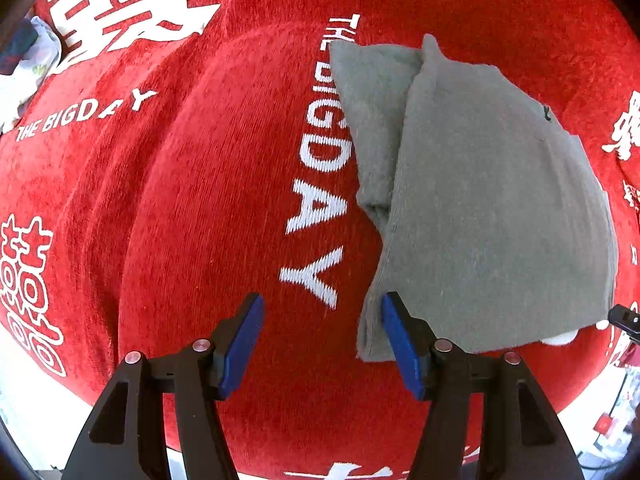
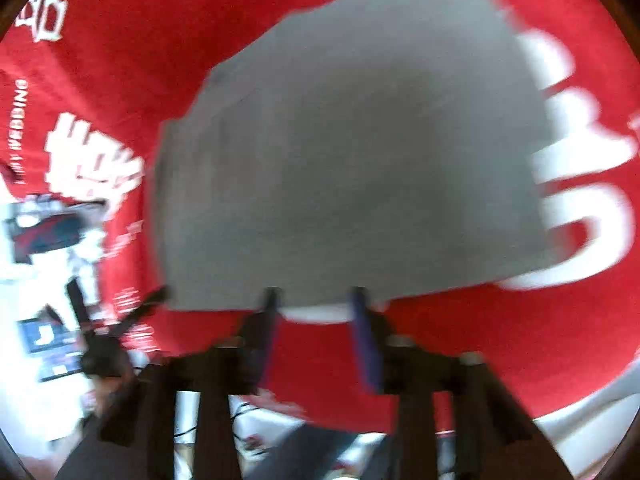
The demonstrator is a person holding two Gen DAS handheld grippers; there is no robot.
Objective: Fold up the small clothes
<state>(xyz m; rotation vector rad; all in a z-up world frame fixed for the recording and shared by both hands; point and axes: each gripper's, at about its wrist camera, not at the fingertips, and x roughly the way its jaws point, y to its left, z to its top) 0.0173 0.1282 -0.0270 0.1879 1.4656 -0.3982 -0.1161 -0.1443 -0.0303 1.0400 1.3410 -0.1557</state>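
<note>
A red cloth [image 1: 192,208] covers my worktop; the grey garment [image 1: 480,208] lies folded at two o'clock, so left claw [image 1: 322,320] and right claw [image 2: 316,312] gape empty.

Two close, downward wrist views sharing the grey garment [image 1: 480,200].

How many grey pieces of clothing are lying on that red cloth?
1: a folded grey knit garment lies on the red printed cloth, right of the "THE BIG DAY" lettering. The right view shows the same piece. Anything folded inside it would be hidden.
</note>
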